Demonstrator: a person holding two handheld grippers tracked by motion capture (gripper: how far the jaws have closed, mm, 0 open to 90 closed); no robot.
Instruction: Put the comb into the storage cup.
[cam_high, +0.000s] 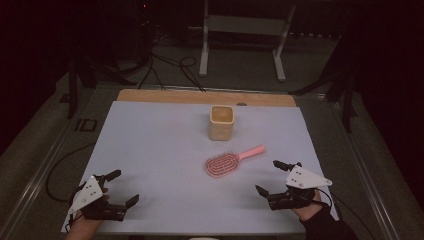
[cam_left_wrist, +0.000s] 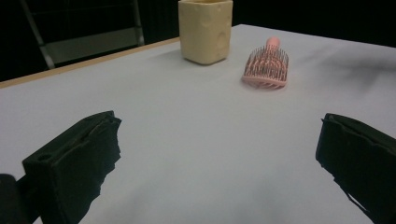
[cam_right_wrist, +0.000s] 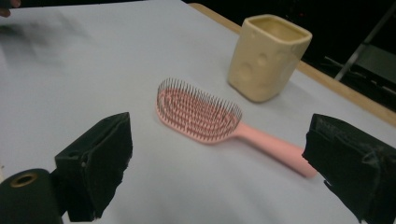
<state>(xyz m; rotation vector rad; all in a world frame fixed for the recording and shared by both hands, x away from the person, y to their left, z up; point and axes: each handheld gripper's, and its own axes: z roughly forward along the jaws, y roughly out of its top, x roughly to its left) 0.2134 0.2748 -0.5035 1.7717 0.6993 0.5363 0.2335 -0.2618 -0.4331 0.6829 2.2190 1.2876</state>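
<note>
Two grippers sit low at the near edge of the pale grey sheet-covered surface (cam_high: 160, 145), both with fingers spread wide and gripping nothing. Left gripper (cam_high: 121, 188) near the left corner, right gripper (cam_high: 272, 176) near the right. Pink oval plastic hairbrush (cam_high: 229, 161) lies bristles up mid-surface, handle pointing away right, closer to the right gripper. Cream square ceramic cup (cam_high: 221, 122) stands upright just behind the brush, apart from it.
</note>
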